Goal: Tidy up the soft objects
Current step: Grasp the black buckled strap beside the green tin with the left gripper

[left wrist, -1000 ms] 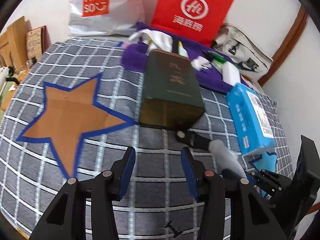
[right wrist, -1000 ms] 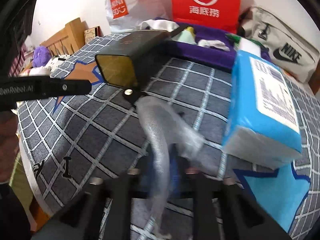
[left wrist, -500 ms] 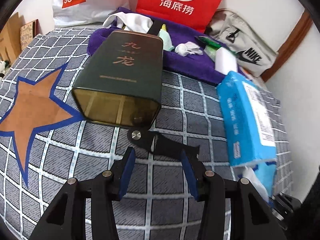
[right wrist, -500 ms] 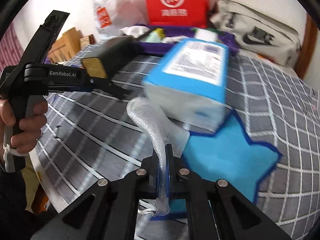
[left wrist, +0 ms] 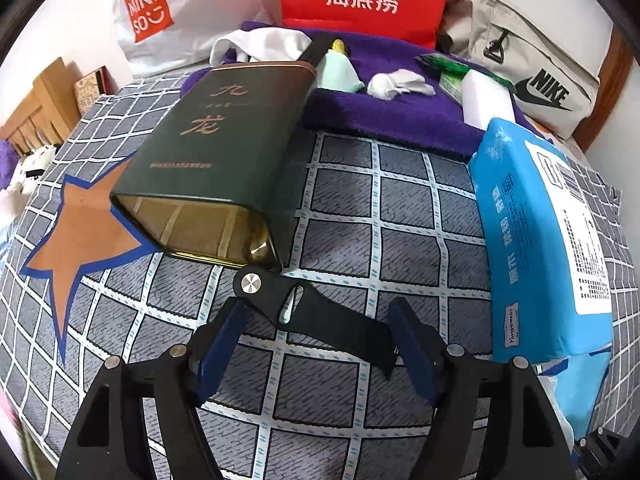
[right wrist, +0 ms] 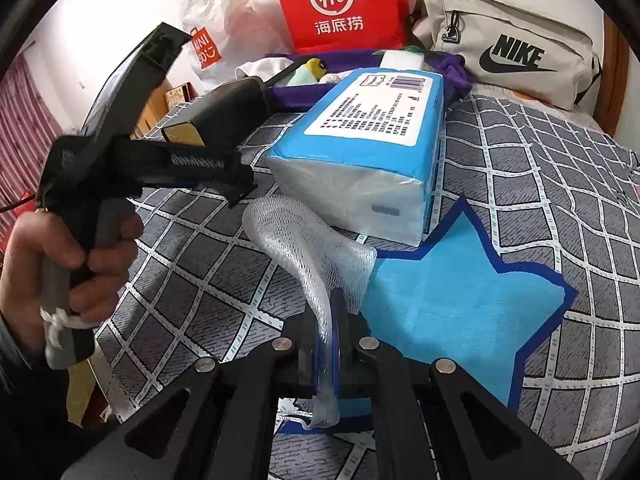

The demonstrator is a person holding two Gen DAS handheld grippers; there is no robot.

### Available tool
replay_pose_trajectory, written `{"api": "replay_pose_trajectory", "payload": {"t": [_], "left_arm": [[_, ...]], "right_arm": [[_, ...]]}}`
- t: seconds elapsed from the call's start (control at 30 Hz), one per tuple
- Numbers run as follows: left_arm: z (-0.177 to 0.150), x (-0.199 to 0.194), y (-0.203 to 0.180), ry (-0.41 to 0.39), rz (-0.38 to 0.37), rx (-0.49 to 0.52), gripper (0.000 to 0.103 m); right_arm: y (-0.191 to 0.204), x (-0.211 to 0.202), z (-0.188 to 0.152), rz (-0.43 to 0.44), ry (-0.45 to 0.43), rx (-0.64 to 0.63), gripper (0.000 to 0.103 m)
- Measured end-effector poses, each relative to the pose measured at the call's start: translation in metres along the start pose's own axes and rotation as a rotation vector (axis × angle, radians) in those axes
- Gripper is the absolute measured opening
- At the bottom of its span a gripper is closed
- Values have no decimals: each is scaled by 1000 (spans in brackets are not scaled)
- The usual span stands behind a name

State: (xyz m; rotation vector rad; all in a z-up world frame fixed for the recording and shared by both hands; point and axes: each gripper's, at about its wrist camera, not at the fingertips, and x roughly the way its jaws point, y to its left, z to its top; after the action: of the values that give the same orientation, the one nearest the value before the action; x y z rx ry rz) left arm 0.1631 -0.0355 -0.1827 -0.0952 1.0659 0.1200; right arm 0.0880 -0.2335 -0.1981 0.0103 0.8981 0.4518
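Right gripper (right wrist: 328, 344) fingers pinch foam net (right wrist: 304, 240) above blue star (right wrist: 460, 304), likely its drop spot; left gripper (left wrist: 316, 344) fingers wide around black strap (left wrist: 320, 316) on bed (left wrist: 400, 208), lined up to grab

A bed (left wrist: 404, 208) under a grey cover with a white grid fills the room's foreground, running up to a plain white wall (right wrist: 120, 4). A wooden headboard (left wrist: 36, 116) stands at its left, brown wooden trim (left wrist: 612, 80) edges the right, and striped pink fabric (right wrist: 24, 120) hangs far left.
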Motion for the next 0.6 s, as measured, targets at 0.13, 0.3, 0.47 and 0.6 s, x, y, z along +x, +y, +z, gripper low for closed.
{"api": "replay_pose_trajectory", "payload": {"t": [0.13,0.3,0.47,0.6], "left_arm": [[-4,-3,13,6,-5,-3,74],[-18,-12,41,34,42,-23,72],[-24,-23,66,30,-41,-55,69],[-13,-16,49,34,-92,-83,71]], "right_arm": [[2,-1,-1,-8,4,2,5],[7,-2,-1,-22,5,-8,5],[11,-3,0,-32,8,-12,5],[14,-3,0,-41,11,-18,5]]}}
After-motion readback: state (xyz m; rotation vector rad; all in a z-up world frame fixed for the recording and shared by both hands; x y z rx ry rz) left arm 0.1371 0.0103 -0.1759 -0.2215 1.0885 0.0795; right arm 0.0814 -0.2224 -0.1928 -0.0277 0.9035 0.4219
